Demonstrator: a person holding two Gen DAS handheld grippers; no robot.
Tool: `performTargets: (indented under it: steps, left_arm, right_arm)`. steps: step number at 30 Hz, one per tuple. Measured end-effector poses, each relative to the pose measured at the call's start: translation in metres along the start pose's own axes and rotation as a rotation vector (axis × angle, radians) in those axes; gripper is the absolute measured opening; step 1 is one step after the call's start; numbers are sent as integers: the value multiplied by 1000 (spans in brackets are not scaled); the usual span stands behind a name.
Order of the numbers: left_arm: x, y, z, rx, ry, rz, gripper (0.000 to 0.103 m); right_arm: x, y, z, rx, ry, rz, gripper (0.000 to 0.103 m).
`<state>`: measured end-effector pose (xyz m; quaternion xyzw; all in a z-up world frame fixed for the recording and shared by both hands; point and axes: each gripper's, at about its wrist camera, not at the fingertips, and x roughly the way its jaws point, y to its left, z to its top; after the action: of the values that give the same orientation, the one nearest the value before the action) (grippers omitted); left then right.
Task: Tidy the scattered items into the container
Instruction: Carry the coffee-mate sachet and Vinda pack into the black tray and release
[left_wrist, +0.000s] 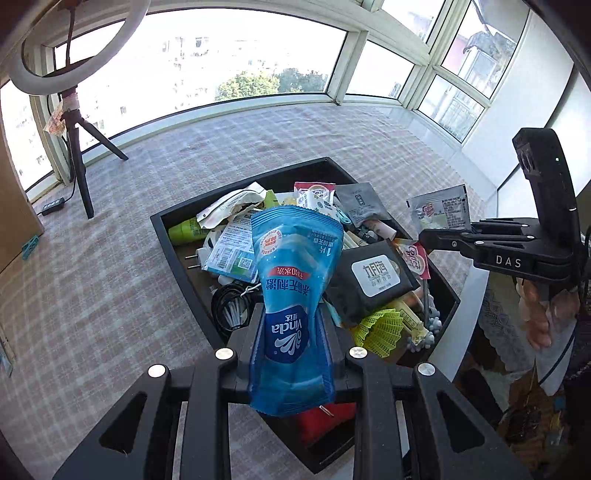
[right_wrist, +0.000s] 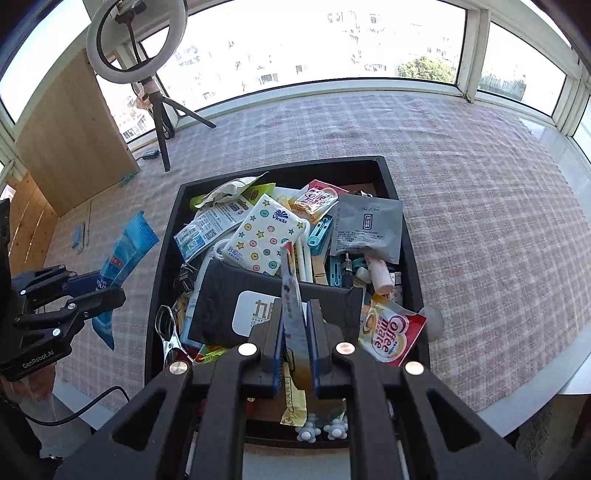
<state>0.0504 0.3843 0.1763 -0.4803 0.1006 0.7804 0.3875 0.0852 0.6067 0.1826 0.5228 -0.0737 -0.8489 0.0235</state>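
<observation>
Left gripper (left_wrist: 293, 332) clamps blue Vinda pouch (left_wrist: 291, 280), hanging over black tray's (right_wrist: 162, 258) left rim. Tray is packed with sachets mid-tablecloth (right_wrist: 480, 203). Right gripper (right_wrist: 295, 332) pinches thin sachet (right_wrist: 291, 295) edge-on over tray's near edge.

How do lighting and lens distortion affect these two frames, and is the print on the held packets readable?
Left wrist view: windows blown out white, frames bowed by the fisheye; the blue packet in the left gripper is sharp, its print upside down but legible. Right wrist view: same glare and dark corners; the sachet in the right gripper is edge-on, so its print is unreadable.
</observation>
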Motion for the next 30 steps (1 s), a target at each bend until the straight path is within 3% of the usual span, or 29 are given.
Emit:
performTargets:
  steps: [7,8,9,10,11,12,21,30]
  left_arm:
    - [32,-45,35,22,-19,11,24]
    - [36,-49,40,33,-31,14,30]
    - [42,-54,44,50,-34,26,45]
    - [47,-56,48,56,-25,40,53]
    - [51,-57,50,50,-21,48,56]
    - [52,-56,52,43,-21,50,56]
    - [43,-23,49,-34,-31,97,54]
    - [19,28,26,-110,-33,157,54]
  right_arm:
    - [20,-11,17,-43,21,61,11]
    - [24,-11,21,-48,18,91,12]
    - [29,-12,26,-52,26,104,21]
    - [34,-13,29,-43,39,77,30]
    - [36,-16,31,-27,39,41,47]
    - [35,-18,31,-15,24,25,50]
    - [24,-30,33,19,-30,65,50]
    - [27,1,44,-37,-43,83,50]
